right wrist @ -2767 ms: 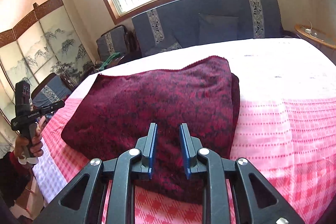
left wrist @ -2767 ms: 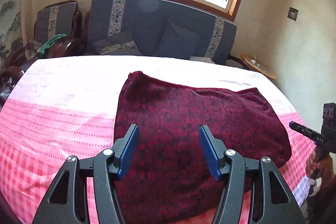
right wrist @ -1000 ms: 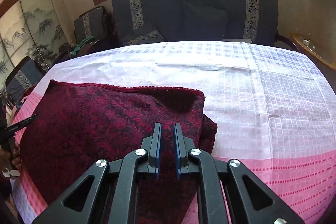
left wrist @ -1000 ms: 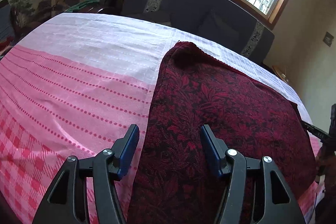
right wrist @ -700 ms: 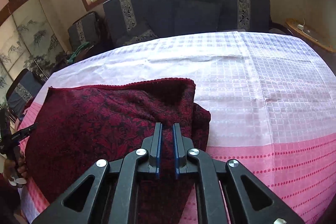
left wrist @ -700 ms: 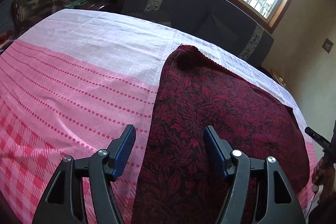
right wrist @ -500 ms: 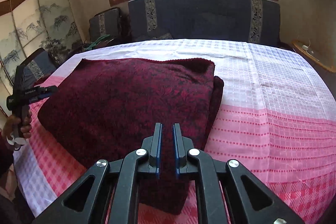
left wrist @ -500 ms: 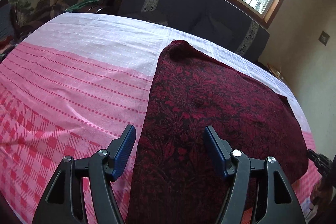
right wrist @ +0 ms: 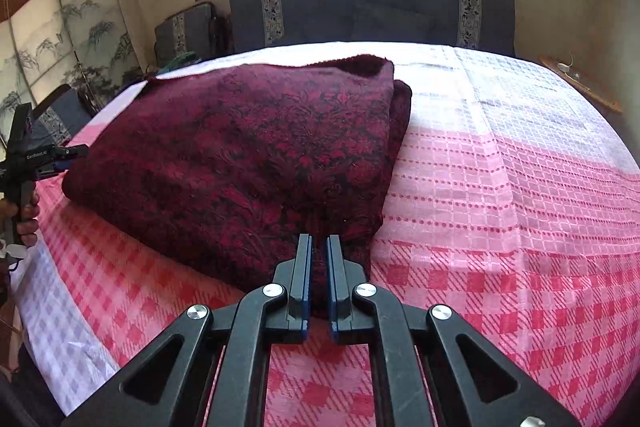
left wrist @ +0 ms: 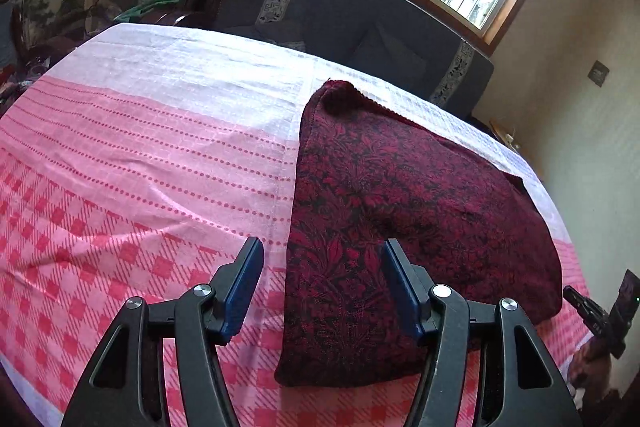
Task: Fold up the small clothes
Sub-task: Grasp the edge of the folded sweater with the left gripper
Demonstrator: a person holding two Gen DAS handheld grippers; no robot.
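Occlusions and cut-offs, both wrist views

Right gripper [right wrist: 318,247]: fingers pinch the dark red garment [right wrist: 248,147], so the fabric between the pads is hidden; its near corner sits behind the jaws. Left gripper [left wrist: 322,267]: frame covers the garment's [left wrist: 400,211] near-right edge, bases cut by the bottom edge. Inner layers of the fold can't be seen (only a lower layer peeks out on the right side). Other gripper in each view is clipped at the frame edge, label text too small to read. Fisheye corners are black.
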